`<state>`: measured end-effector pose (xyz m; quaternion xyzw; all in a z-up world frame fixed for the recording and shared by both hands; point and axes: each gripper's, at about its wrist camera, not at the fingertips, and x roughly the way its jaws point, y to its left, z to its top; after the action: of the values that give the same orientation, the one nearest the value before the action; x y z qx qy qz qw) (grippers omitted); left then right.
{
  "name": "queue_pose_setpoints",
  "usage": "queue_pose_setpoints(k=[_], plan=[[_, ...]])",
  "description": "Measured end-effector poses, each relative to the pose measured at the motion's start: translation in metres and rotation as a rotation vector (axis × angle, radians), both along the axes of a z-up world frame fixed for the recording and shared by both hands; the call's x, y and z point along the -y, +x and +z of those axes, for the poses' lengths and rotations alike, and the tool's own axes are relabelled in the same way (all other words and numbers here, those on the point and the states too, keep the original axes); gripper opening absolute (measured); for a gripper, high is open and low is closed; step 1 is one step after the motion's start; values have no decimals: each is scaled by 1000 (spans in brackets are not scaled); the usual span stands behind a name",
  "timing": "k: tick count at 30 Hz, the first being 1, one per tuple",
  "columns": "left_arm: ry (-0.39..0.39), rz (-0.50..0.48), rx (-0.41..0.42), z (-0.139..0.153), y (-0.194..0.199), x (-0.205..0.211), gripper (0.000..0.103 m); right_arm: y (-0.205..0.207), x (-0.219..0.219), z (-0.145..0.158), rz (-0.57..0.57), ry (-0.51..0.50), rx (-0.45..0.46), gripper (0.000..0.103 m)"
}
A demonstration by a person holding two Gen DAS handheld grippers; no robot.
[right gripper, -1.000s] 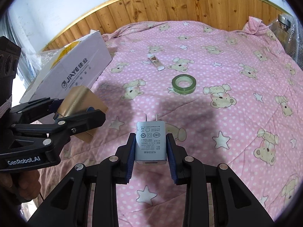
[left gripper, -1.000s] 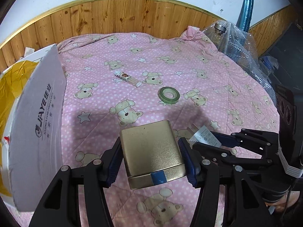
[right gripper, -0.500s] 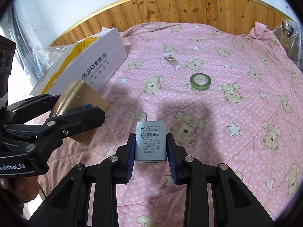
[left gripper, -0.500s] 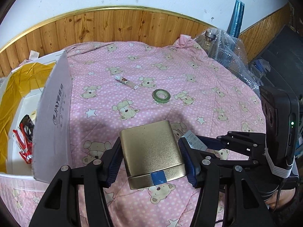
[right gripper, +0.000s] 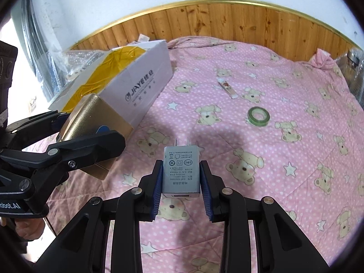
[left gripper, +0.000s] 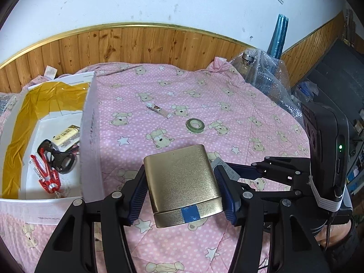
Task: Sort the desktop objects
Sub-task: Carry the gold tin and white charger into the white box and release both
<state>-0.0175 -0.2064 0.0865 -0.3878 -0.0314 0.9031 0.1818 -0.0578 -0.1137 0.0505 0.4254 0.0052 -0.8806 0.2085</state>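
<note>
The left claw [left gripper: 183, 192] is clamping a gold tin [left gripper: 183, 182] beside the open white box [left gripper: 91, 141]; the right claw [right gripper: 181, 187] is gripping a grey charger [right gripper: 181, 171] above the pink bedspread [right gripper: 273, 159].

The left gripper [left gripper: 183, 190] is clamping a gold tin [left gripper: 182, 182] by its two sides, its blue-padded fingers [left gripper: 137, 196] pressing flat against the tin's walls and holding it clear of the bed. The right gripper [right gripper: 181, 185] is gripping a grey charger plug [right gripper: 181, 170] between its own blue-padded fingers [right gripper: 157, 190], prongs pointing forward. In the right wrist view the left gripper is reaching in from the left edge, with part of a hand [right gripper: 28, 228] wrapping its handle below. Both grippers are hanging side by side, close together but not touching.
</note>
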Motion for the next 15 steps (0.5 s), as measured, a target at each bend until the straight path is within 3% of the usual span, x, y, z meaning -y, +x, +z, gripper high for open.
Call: queue_pose_setpoints(k=[15], plan=[[29, 63, -68, 35, 16, 62, 59, -2, 57, 58, 94, -6, -90, 33]])
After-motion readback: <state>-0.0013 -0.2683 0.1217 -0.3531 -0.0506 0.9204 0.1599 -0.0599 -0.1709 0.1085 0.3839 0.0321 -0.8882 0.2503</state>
